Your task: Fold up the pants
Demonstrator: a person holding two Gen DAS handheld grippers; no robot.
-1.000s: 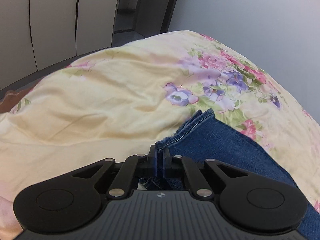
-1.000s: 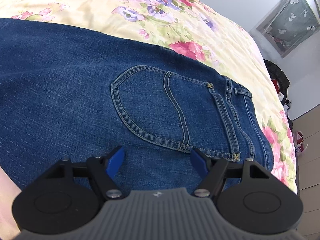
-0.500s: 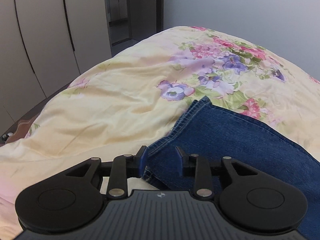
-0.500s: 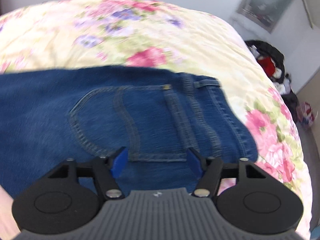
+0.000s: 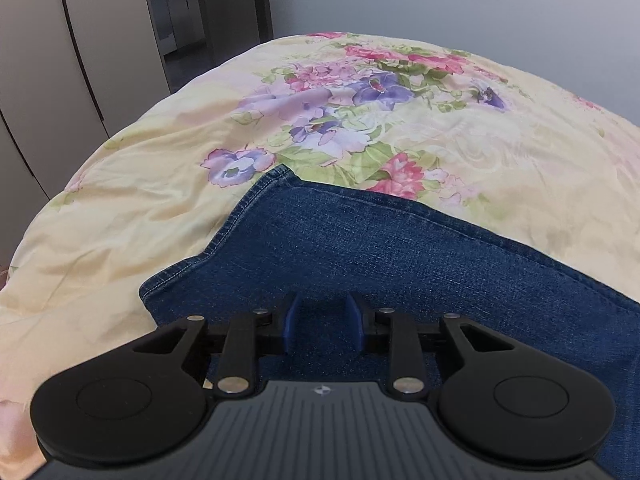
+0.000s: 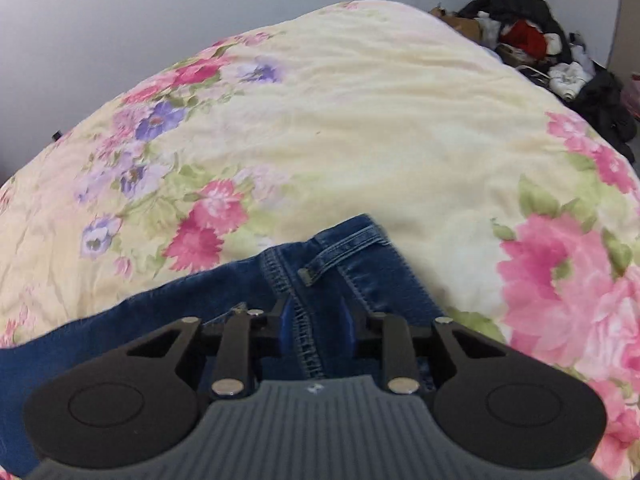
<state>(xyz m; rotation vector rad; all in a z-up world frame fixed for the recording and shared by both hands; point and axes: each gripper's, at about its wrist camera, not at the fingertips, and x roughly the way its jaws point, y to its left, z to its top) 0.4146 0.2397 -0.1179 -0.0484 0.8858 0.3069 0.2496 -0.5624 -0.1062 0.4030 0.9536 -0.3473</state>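
Now both views have swung along the dark blue denim pants (image 5: 400, 248), which lie flat on the bed's pale yellow floral quilt (image 5: 140, 208). A second ago the left gripper (image 5: 323, 326) was pinched shut on the hem at the leg end; it has since opened to a modest gap, and its blue pads hover over flat denim with nothing clamped between them. The stitched hem edge (image 5: 240, 216) now sits farther off, to the left.

The right gripper (image 6: 316, 330) earlier hung wide open above the back pocket. It has slid to the waistband end, and its jaws have just been closing. A raised ridge of denim with a double-stitched seam (image 6: 306, 344) stands between the blue pads, which look pressed against it. A belt loop (image 6: 340, 256) lies just beyond. A heap of dark clothes (image 6: 540, 40) sits far right, past the bed.

No brand, label or legible writing shows anywhere.
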